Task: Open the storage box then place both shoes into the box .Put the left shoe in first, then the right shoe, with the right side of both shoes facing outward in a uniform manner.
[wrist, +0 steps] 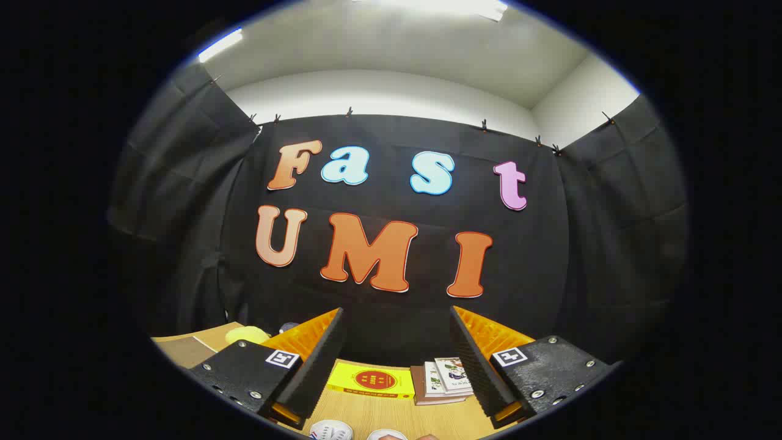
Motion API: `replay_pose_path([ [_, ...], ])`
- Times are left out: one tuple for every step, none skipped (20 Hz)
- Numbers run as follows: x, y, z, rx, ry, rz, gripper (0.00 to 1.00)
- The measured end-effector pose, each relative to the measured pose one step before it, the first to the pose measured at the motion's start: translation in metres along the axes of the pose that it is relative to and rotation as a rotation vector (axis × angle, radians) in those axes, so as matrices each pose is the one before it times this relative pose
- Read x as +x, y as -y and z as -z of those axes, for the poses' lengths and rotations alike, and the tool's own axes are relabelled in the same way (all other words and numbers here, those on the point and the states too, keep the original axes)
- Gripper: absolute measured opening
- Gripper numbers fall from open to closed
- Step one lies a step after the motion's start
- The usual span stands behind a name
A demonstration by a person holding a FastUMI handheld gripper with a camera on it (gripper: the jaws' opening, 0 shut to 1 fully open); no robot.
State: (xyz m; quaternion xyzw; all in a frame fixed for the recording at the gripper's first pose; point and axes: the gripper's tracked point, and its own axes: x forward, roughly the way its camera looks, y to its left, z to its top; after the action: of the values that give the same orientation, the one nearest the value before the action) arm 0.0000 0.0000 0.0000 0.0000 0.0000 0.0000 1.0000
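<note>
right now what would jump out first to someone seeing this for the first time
The claw stands wide open with nothing between its fingers, held above a wooden table. Beyond the fingers, a bright yellow book lies flat on the table, with a small stack of books just beside it. Nearer than the books, the white toes of two shoes peek up between the fingers, and a yellow soft thing sits at the table's far side.

bright ceiling strips [220, 44] light my booth from above, one blown out to glare. the black cloth [391, 287] stays dim. the fisheye bends the edges hard. my gripper [397, 342], fingers wide apart, looks sharp; the table [391, 412] is evenly lit.
</note>
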Motion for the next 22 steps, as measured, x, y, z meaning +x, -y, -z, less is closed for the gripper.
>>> replay_pose_path([
  [-0.00020,-0.00104,-0.00086,0.00258,-0.00021,-0.00348,0.99],
  [-0.00109,-0.00175,-0.00085,0.00173,0.00201,-0.00468,0.99],
  [-0.00046,-0.00145,-0.00189,0.00057,0.00095,-0.00393,0.99],
  [-0.00035,-0.00160,-0.00045,0.00126,0.00262,-0.00556,0.99],
  [0.00056,-0.00172,-0.00212,0.00062,0.00336,-0.00434,0.99],
  [0.00070,-0.00124,-0.00161,0.00178,0.00351,-0.00617,0.99],
  [-0.00041,-0.00166,-0.00219,0.00176,0.00558,-0.00371,0.99],
  [-0.00014,-0.00079,-0.00119,0.00321,0.00298,-0.00382,0.99],
  [0.00106,-0.00238,-0.00139,0.00338,0.00411,-0.00575,0.99],
  [0.00071,-0.00052,-0.00290,0.00204,0.00346,-0.00270,0.99],
  [0.00128,-0.00137,-0.00176,0.00183,0.00245,-0.00378,0.99],
  [0.00003,-0.00004,-0.00312,0.00380,0.00492,-0.00292,0.99],
  [0.00128,-0.00244,-0.00111,0.00598,0.00215,-0.00697,0.99],
  [0.00090,-0.00644,0.00195,0.00927,-0.00097,-0.02206,0.99],
  [0.00012,-0.00727,0.00442,0.01007,-0.01429,-0.02513,0.99],
  [0.00082,-0.00563,0.00575,0.01177,-0.01756,-0.02181,0.99],
  [0.00126,-0.00760,0.00481,0.01326,-0.01599,-0.02620,0.99],
  [-0.00090,-0.00879,0.00337,0.01578,-0.01143,-0.02794,0.99],
  [0.00074,-0.00991,0.00177,0.01493,-0.00780,-0.03380,0.99],
  [0.00131,-0.01380,0.00408,0.01404,-0.01302,-0.04766,0.99],
  [0.00140,-0.01340,0.00748,0.01104,-0.01793,-0.04755,0.99],
  [0.00204,-0.01138,0.00920,0.01228,-0.02001,-0.04470,0.99],
])
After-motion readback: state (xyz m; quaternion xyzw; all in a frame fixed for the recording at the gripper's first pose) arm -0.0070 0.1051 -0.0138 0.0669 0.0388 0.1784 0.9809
